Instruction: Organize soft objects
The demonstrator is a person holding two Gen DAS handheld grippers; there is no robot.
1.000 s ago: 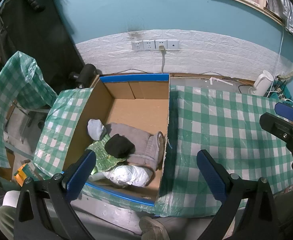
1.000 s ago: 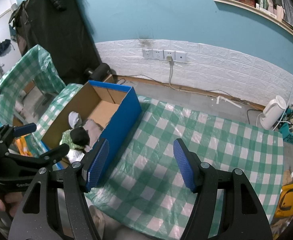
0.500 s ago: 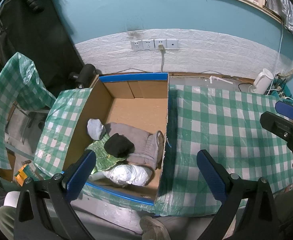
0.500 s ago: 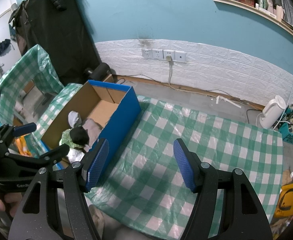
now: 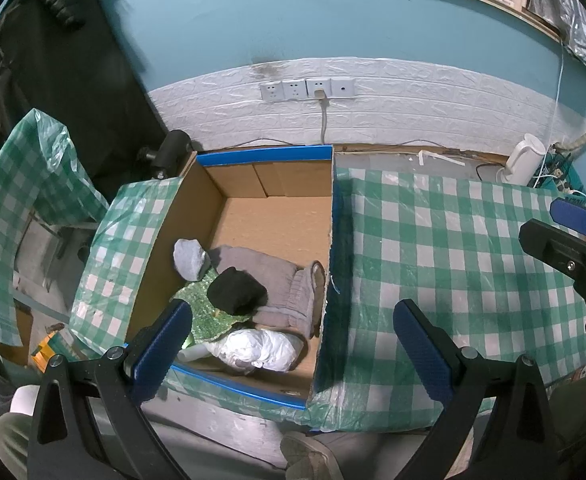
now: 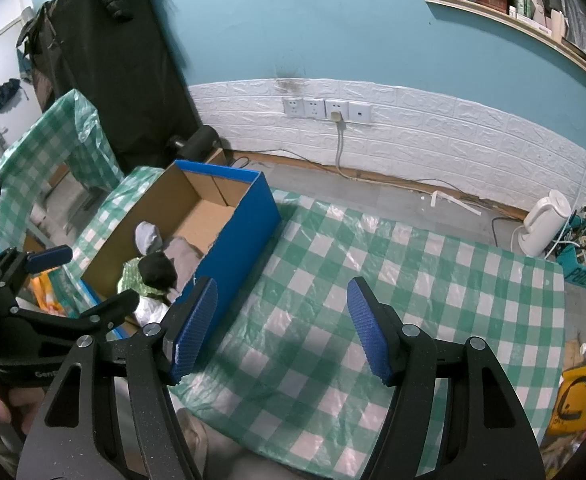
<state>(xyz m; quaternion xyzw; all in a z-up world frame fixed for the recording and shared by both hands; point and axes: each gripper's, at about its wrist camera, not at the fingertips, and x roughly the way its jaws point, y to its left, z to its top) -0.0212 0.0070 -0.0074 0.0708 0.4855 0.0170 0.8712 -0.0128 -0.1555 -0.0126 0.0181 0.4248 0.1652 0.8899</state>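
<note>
Inside box [image 5: 165, 240]: five soft items [image 5: 249, 280]; left gripper [image 5: 293, 332], right gripper [image 6: 281, 320] both spread, empty.

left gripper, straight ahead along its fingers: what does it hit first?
Most likely the soft pile in the cardboard box: the left gripper is open and empty, and its line runs near the grey folded cloth and the box's right wall. Depth is unclear, so which comes first is a guess.

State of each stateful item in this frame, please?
left tool: open, holding nothing
right tool: open, holding nothing
cardboard box: open-topped, partly filled
black soft item: in box, on the pile
wall socket: one plug inserted
</note>
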